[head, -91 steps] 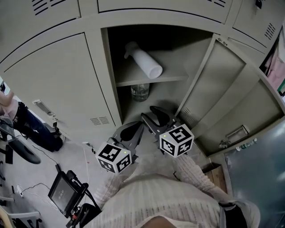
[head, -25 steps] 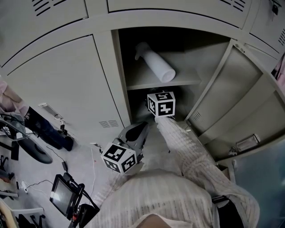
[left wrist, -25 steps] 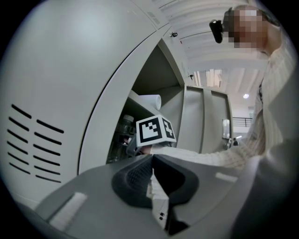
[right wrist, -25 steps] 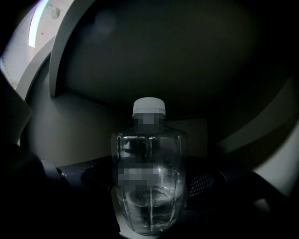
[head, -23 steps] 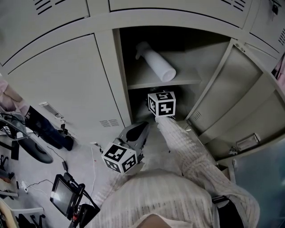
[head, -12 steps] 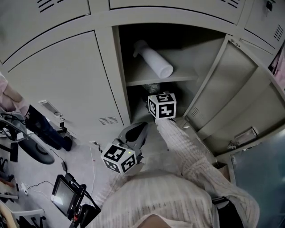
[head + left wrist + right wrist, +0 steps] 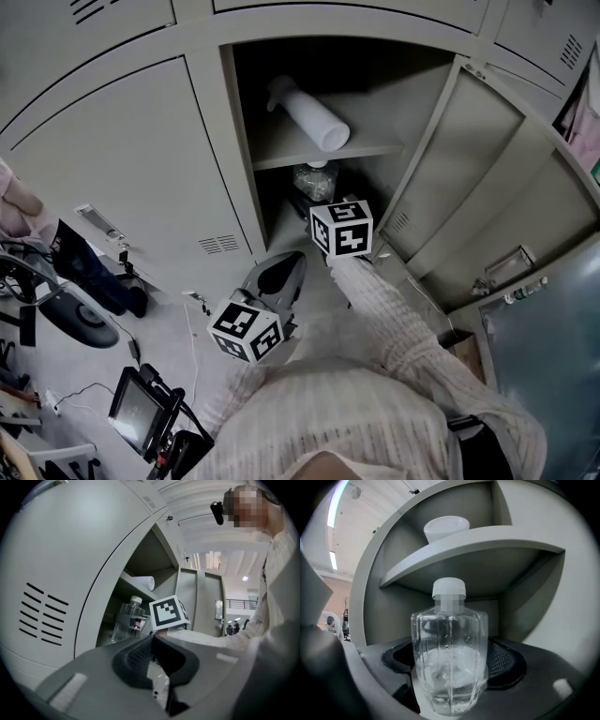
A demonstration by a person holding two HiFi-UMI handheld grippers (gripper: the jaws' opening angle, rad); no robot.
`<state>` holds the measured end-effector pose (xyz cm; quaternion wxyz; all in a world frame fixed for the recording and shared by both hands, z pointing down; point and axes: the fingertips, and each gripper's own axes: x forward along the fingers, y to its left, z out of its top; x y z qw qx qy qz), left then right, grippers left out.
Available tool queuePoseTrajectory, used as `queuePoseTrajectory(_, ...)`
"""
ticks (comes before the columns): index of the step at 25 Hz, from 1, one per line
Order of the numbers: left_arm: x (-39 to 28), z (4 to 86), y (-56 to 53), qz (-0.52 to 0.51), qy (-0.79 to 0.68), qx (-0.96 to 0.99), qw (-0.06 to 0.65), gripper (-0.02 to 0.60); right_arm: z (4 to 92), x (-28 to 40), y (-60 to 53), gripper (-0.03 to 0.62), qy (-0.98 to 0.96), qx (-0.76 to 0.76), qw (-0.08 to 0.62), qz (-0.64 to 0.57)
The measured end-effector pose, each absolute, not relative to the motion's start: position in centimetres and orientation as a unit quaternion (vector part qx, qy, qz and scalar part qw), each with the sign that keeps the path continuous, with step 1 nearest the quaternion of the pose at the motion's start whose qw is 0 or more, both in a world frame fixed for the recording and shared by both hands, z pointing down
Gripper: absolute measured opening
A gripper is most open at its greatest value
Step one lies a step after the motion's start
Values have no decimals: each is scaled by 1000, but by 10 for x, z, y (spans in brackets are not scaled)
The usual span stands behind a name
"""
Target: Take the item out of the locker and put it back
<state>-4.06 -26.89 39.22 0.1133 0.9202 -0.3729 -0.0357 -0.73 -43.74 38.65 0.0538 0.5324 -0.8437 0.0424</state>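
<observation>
A clear water bottle (image 7: 450, 653) with a white cap stands upright between my right gripper's (image 7: 451, 667) jaws, which are shut on it. In the head view the bottle (image 7: 314, 179) sits at the mouth of the open locker's lower compartment, just below the shelf (image 7: 323, 155), with the right gripper's marker cube (image 7: 341, 228) behind it. My left gripper (image 7: 284, 266) hangs lower left, outside the locker, shut and holding nothing. From the left gripper view, the bottle (image 7: 124, 620) shows beside the locker's edge.
A white cylindrical bottle (image 7: 307, 114) lies on its side on the shelf above. The locker door (image 7: 487, 187) stands open to the right; a closed door (image 7: 122, 159) is on the left. A monitor (image 7: 139, 410) and cables lie on the floor at lower left.
My right gripper reached into the lower compartment, shut on the clear bottle and has drawn it back toward the opening. The left gripper has stayed where it was.
</observation>
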Motion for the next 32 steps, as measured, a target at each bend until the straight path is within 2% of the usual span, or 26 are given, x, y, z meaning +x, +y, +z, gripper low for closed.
queuePoseTrajectory(32, -38, 397, -241, -36, -373, 918, 132, 7, 384, 15, -350, 429, -867, 494, 39, 52)
